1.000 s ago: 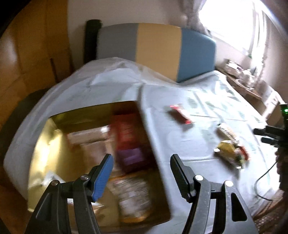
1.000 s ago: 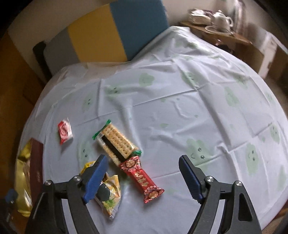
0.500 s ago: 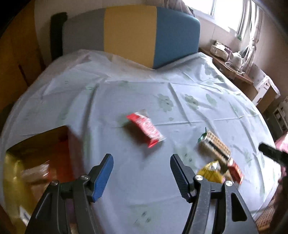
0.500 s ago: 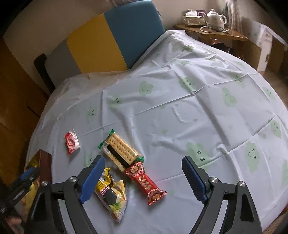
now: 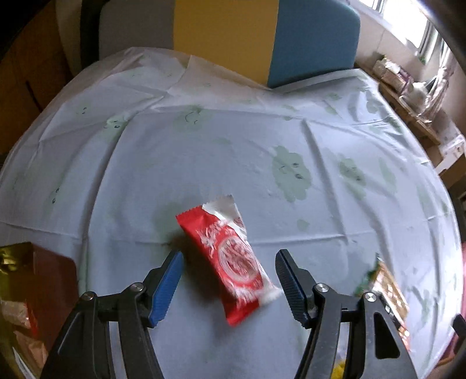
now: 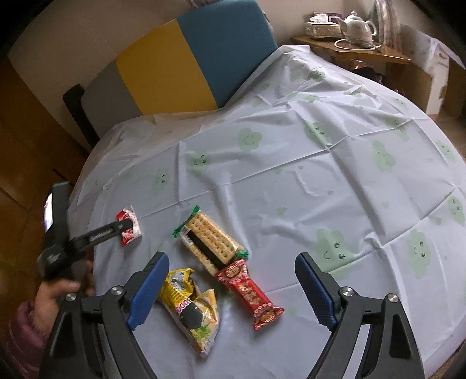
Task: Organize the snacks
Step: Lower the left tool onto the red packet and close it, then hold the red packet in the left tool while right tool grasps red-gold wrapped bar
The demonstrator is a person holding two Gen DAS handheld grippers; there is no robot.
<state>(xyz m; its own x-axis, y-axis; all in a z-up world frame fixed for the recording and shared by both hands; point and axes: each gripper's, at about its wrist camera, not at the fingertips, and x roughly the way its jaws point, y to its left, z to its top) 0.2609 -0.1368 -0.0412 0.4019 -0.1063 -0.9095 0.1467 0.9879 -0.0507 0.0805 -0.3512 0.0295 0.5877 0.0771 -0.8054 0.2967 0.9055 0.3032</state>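
- Our left gripper (image 5: 228, 272) stands open — the red snack packet (image 5: 230, 262) lies loose between its fingers.
- Our right gripper (image 6: 231, 278) gapes empty above the cracker pack (image 6: 211, 239).

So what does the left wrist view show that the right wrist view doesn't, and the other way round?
Only the left wrist view shows the gold-lined box at the table's edge, and the left claw from behind, open around the red-and-white packet without touching it.

Only the right wrist view shows the yellow packet, the long red bar, the open right claw above them, and the person's hand.

Both show the red-and-white packet, the cracker pack, the clouded tablecloth, the three-colour chair back and the teapot.
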